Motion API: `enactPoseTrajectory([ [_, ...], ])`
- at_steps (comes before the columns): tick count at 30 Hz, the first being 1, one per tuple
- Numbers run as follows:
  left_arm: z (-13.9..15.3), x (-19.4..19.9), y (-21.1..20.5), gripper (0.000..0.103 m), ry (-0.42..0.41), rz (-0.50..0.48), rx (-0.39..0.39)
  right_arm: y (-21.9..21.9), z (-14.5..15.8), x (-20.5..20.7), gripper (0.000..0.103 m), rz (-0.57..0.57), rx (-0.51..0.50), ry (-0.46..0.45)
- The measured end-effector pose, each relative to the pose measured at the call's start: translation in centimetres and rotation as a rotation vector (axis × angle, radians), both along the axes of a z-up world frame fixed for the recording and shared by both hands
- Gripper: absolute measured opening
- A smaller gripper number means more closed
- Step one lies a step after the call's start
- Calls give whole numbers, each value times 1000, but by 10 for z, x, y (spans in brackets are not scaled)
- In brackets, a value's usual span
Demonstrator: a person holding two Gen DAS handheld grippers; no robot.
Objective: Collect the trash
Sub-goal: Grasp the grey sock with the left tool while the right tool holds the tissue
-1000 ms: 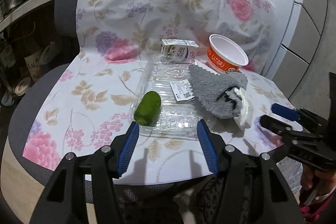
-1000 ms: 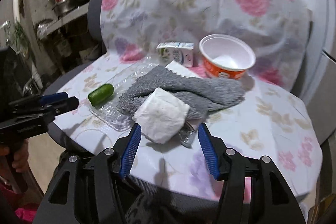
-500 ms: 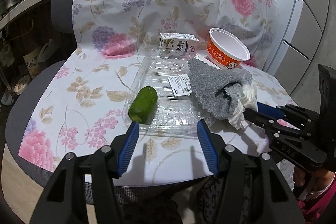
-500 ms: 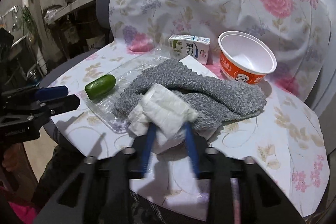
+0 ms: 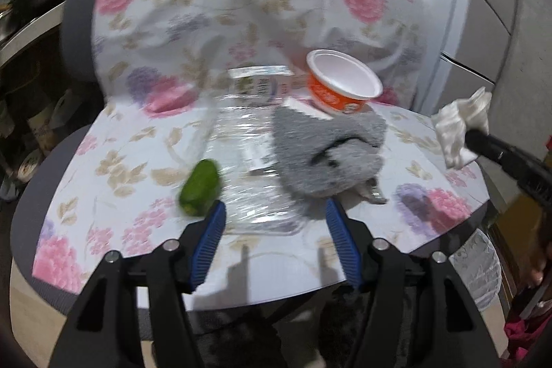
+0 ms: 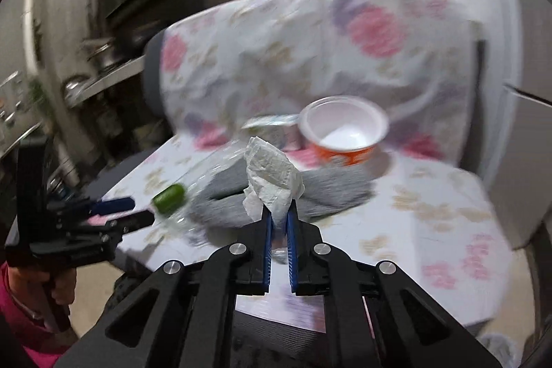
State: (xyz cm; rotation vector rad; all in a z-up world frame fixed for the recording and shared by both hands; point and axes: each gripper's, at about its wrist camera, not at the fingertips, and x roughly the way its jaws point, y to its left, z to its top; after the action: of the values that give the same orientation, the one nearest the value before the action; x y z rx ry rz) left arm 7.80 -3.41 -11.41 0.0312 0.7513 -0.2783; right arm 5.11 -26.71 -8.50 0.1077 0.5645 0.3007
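Left wrist view: the left gripper (image 5: 275, 226) hovers just before the near edge of the clear plastic tray (image 5: 248, 161) on the floral cloth (image 5: 114, 168) that covers a chair; its jaws are opening and nothing lies between them. A green vegetable piece (image 5: 200, 188) rests at the tray's near left edge, a grey knitted cloth (image 5: 327, 154) lies over its right part, and behind stand a small carton (image 5: 258, 81) and an orange paper bowl (image 5: 343, 83). At the right margin the crumpled tissue (image 5: 460, 126) hangs off the tip of the right gripper (image 5: 472, 137), raised clear of the chair seat. Right wrist view: the right gripper (image 6: 278, 219) is closing its jaws, with the pads clamped on the lower end of the crumpled tissue (image 6: 272, 175), which rises above the fingertips over the grey knitted cloth (image 6: 310, 192). The tissue appears very light, soft and compressible, with no risk of breaking but some of tearing or slipping free; a firm pinch through the bunched bulk, not a loose corner, seems the safest hold. The thin tray likely flexes, so its rim suits a grasp best.
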Motion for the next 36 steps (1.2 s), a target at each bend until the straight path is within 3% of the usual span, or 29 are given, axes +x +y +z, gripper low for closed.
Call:
enactPoseTrajectory([
  [1, 0, 1, -7, 73, -7, -22, 4, -5, 1, -2, 8, -14, 4, 0],
  [5, -6, 12, -40, 73, -7, -106, 47, -19, -2, -9, 8, -55, 1, 2],
  [12, -26, 48, -58, 71, 59, -100, 40, -34, -17, -13, 9, -83, 9, 38],
  [16, -34, 59, -62, 51, 91, -102, 49, -39, -20, -12, 9, -94, 20, 42],
  [19, -28, 64, -65, 30, 82, -133, 48, -41, -20, -11, 9, -97, 24, 38],
  [25, 10, 75, -77, 11, 4, -167, 10, -45, -21, -11, 9, -107, 31, 37],
  [28, 30, 83, -79, 10, -29, -168, -37, -50, -22, -10, 9, -117, 40, 47],
  [30, 39, 91, -79, 20, -5, -149, -66, -55, -24, -11, 9, -126, 50, 58],
  [31, 40, 94, -77, 34, 2, -138, -78, -57, -24, -11, 9, -128, 52, 60],
  [32, 42, 94, -75, 34, 0, -128, -86, -58, -24, -12, 9, -131, 51, 61],
  [33, 42, 93, -75, 34, 1, -129, -83, -59, -25, -13, 9, -134, 47, 62],
  [34, 40, 92, -75, 26, 1, -130, -76, -60, -26, -13, 9, -136, 45, 64],
  [35, 38, 90, -74, 11, 3, -130, -75, -60, -26, -14, 9, -136, 45, 65],
  [36, 35, 90, -73, 11, 10, -132, -77, -61, -28, -14, 9, -138, 47, 69],
])
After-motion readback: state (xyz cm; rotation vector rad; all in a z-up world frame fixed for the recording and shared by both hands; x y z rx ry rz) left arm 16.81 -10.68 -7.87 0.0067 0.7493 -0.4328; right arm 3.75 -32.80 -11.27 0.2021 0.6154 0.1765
